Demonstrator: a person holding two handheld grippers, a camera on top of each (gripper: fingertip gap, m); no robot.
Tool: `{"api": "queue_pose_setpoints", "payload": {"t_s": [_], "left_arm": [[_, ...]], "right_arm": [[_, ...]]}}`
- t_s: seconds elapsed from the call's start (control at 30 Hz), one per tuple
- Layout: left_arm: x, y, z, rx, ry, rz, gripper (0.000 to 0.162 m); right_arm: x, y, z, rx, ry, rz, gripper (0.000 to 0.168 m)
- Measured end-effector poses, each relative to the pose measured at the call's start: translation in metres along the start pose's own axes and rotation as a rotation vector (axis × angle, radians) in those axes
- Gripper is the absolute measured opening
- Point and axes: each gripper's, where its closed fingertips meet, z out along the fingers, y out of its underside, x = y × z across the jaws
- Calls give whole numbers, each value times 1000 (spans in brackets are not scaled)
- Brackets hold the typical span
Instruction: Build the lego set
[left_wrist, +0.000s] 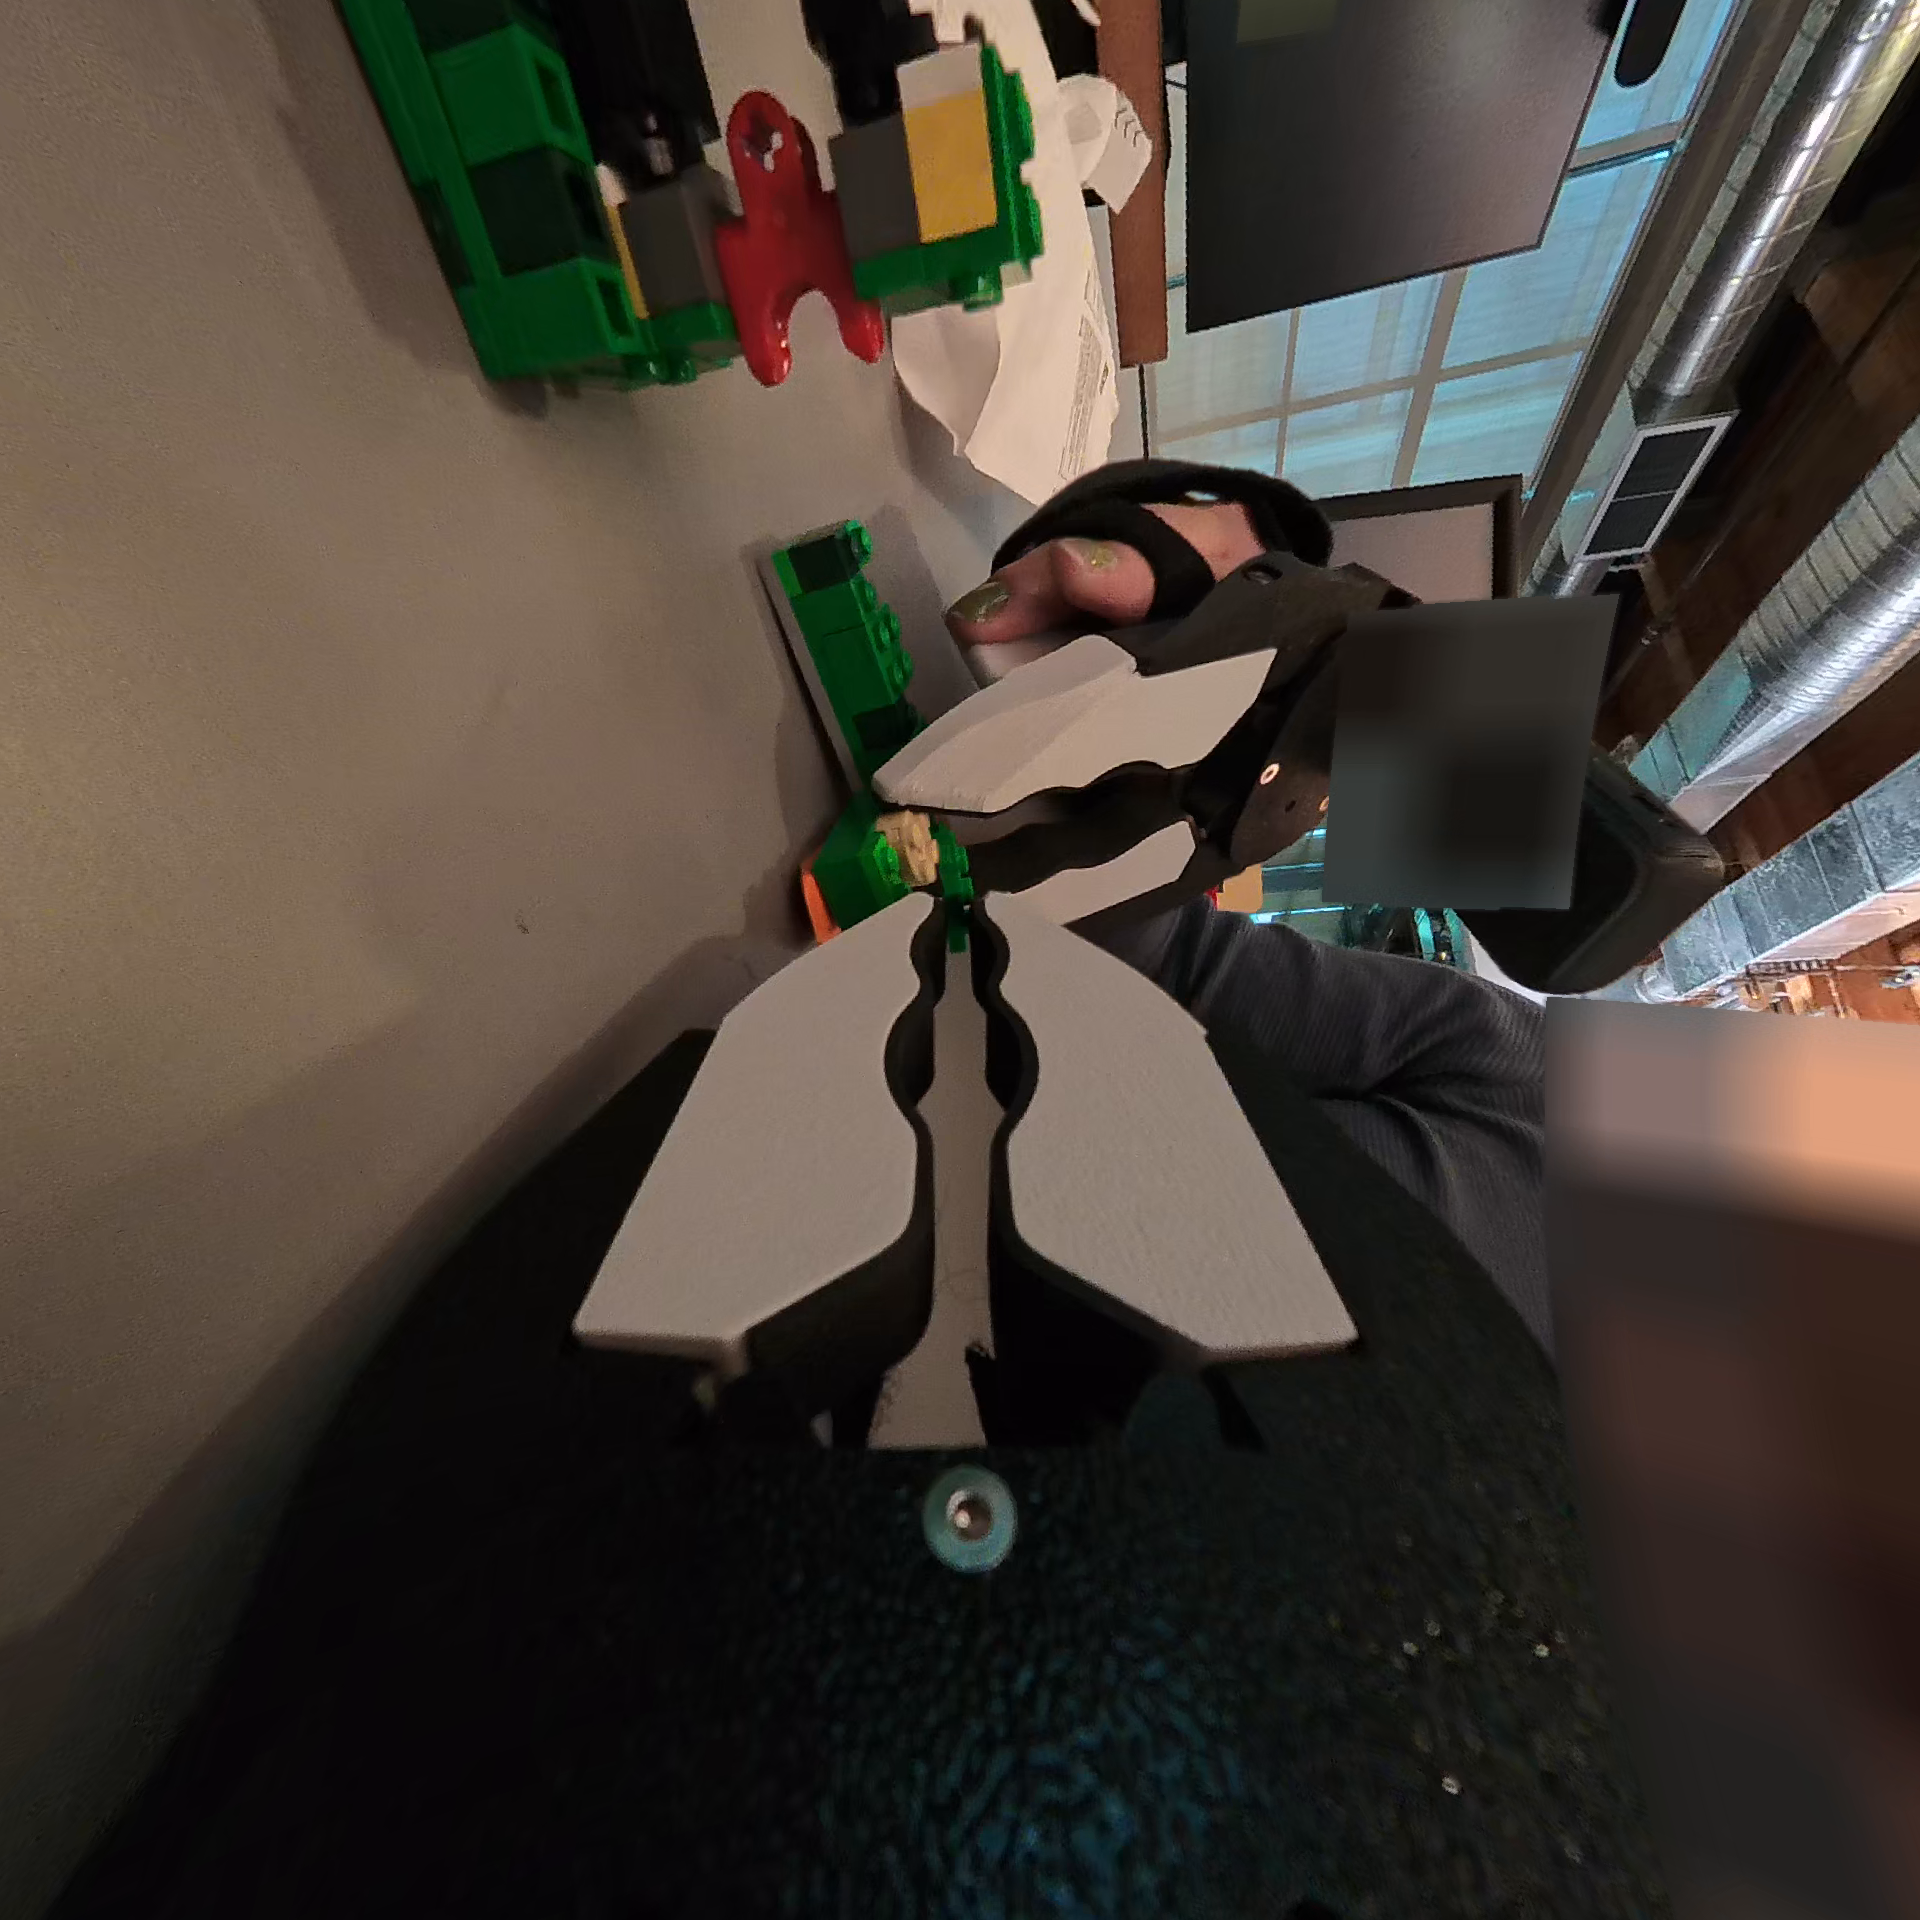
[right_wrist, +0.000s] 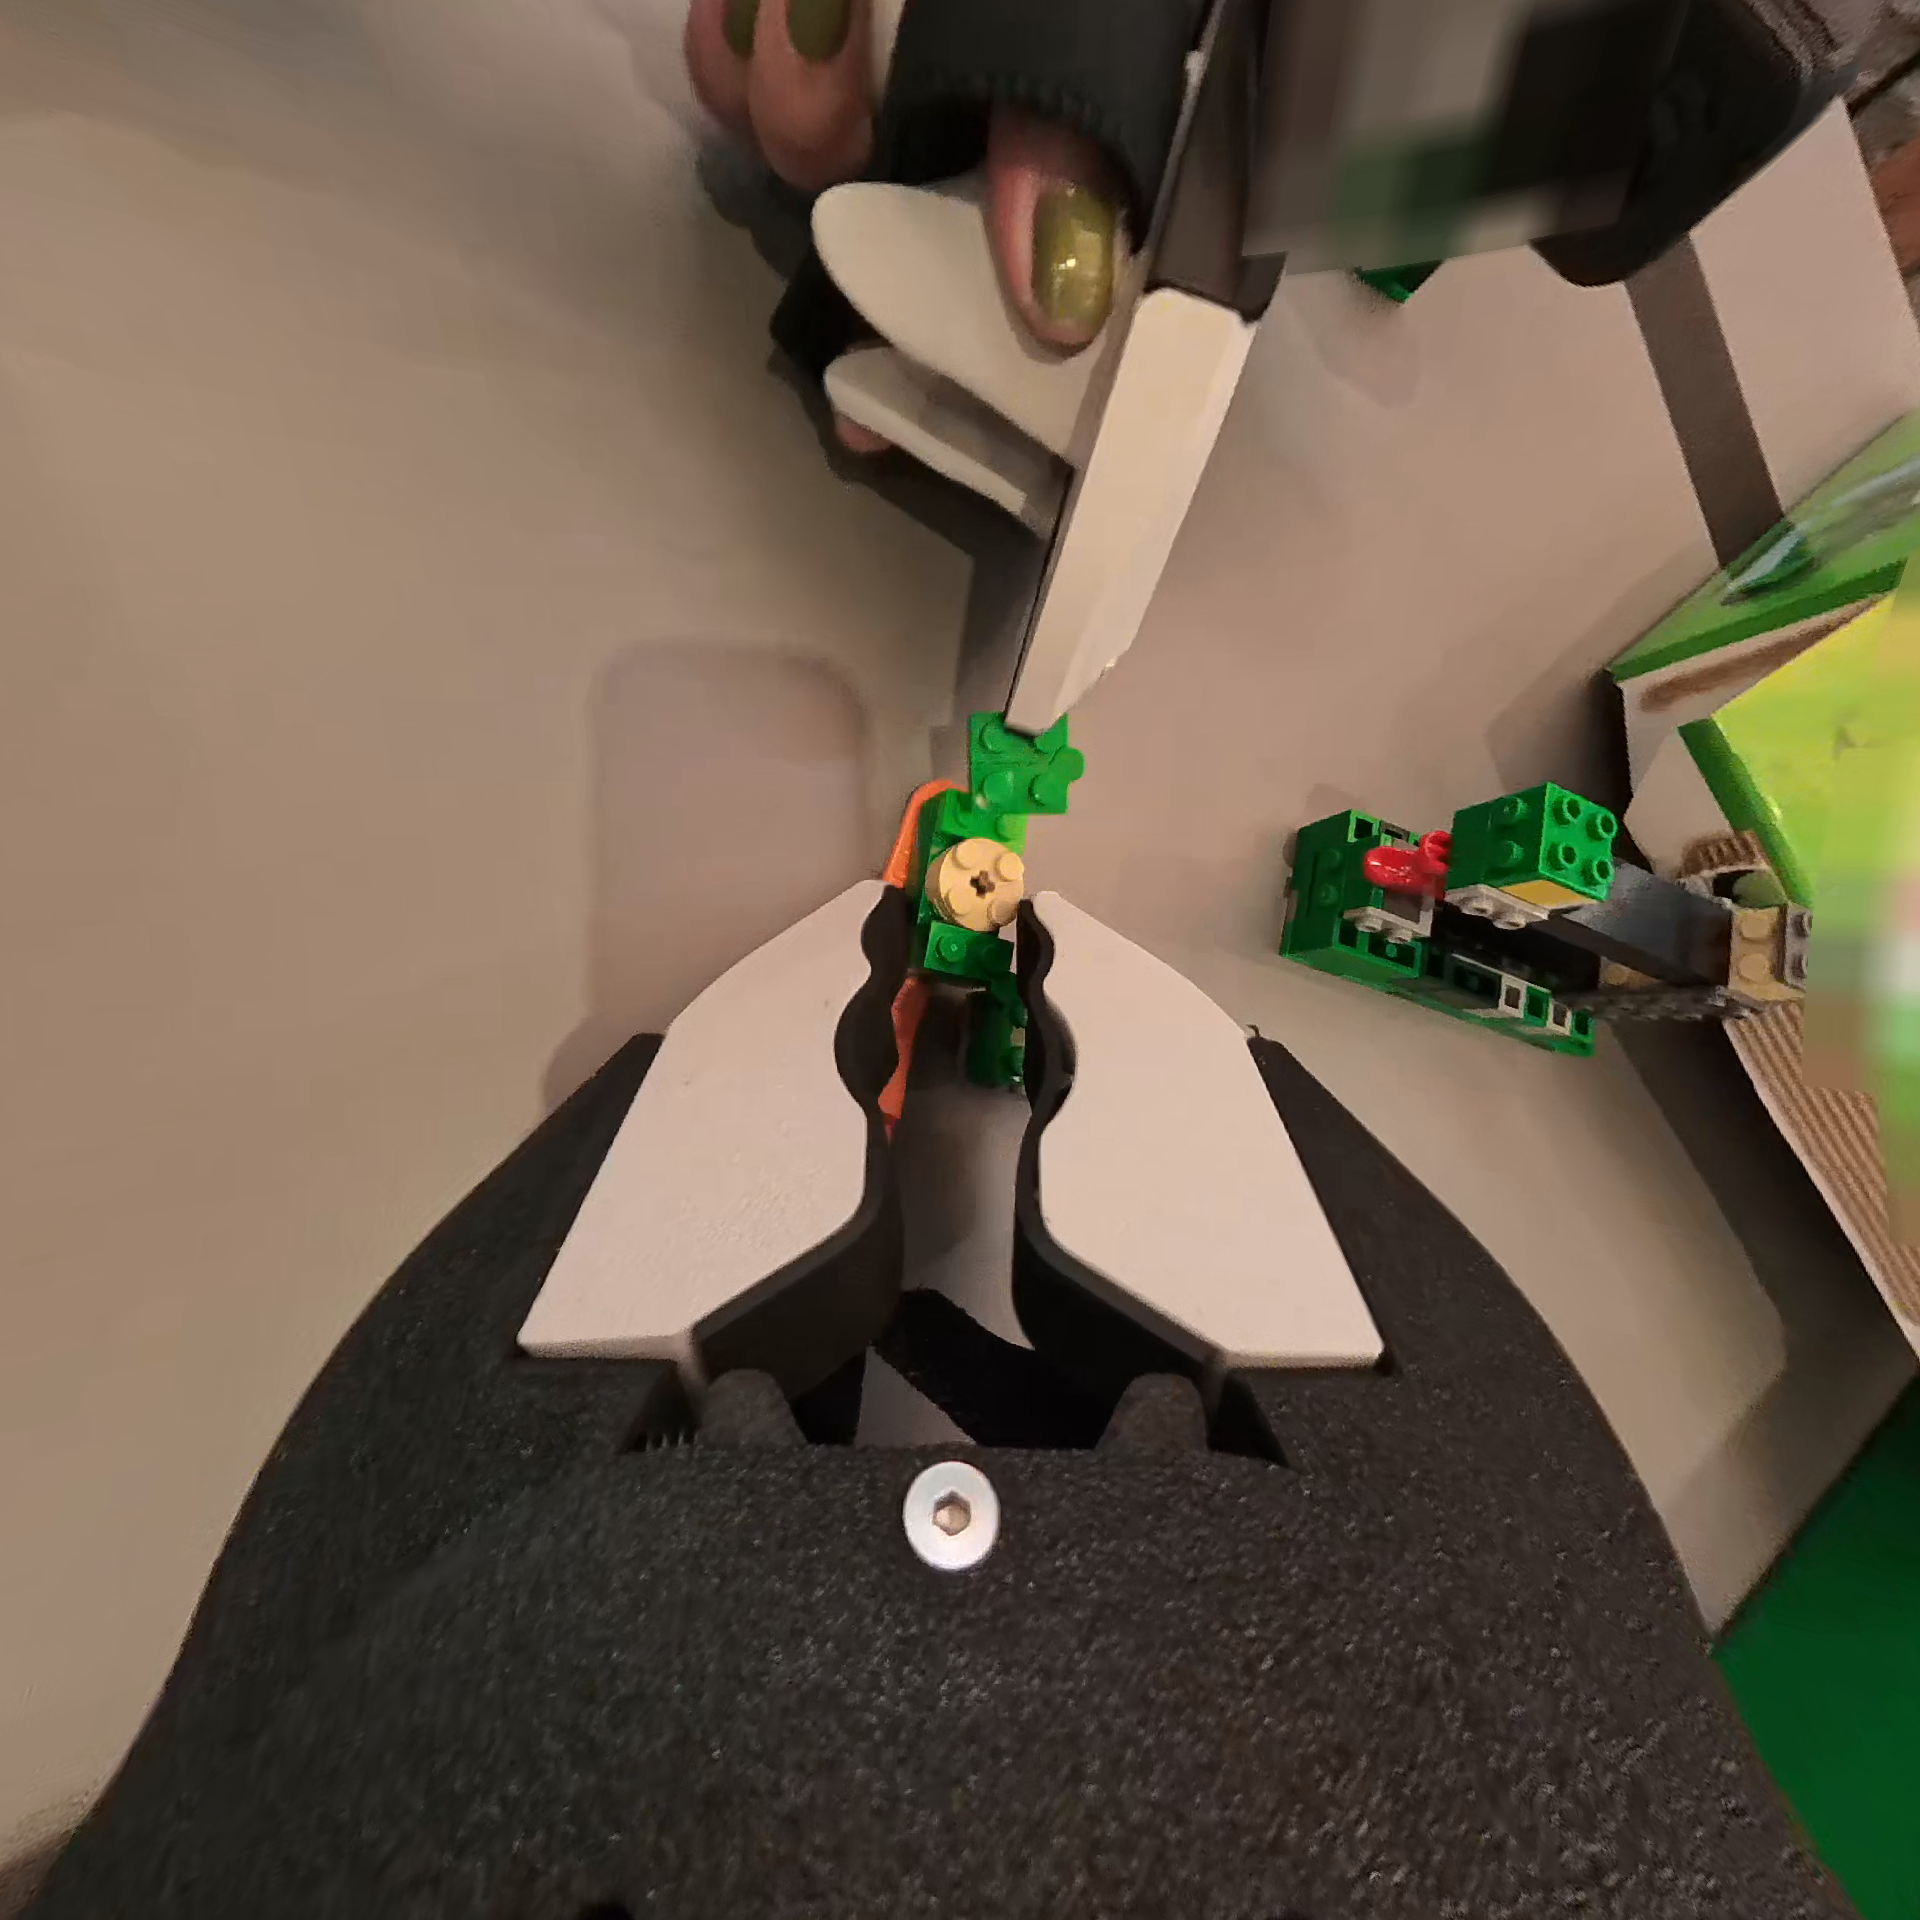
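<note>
Green bricks fill both views, described left to right. On the grey table (left_wrist: 260, 727), at the far left of the left wrist view, a larger green build (left_wrist: 582, 208) with a red piece (left_wrist: 774, 239) lies well apart. Nearer the middle, a green strip (left_wrist: 852, 644) is seen lying on the table. At centre, a small green cluster (right_wrist: 982, 883) with a tan round stud (right_wrist: 977, 881) and an orange part (right_wrist: 904, 1049) is held above the table, between both tools. The left gripper (left_wrist: 956, 925) is pinched onto a thin green edge of the cluster. The right gripper (right_wrist: 951, 977) is clamped round its lower part, the stud just past the tips. At the right of the right wrist view, a green box (right_wrist: 1787, 727) is seen beside the larger build.

The cluster is judged light and rigid, but its joints could pop apart under twisting. Smooth plastic may slip, so flat sides are the better place to be gripped, with pressure applied straight along the studs.
</note>
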Motion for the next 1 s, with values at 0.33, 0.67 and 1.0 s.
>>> {"api": "queue_pose_setpoints", "payload": {"t_s": [0.33, 0.67, 1.0], "left_arm": [[-1, 4, 8, -57, 20, -22, 4], [-6, 6, 8, -44, -25, -34, 4], [-9, 9, 8, -63, -64, -42, 4]], "right_arm": [[-5, 2, -4, 42, -38, -112, 19], [-5, 2, -5, 43, -20, -139, 19], [-6, 0, -4, 88, -8, -161, 19]]}}
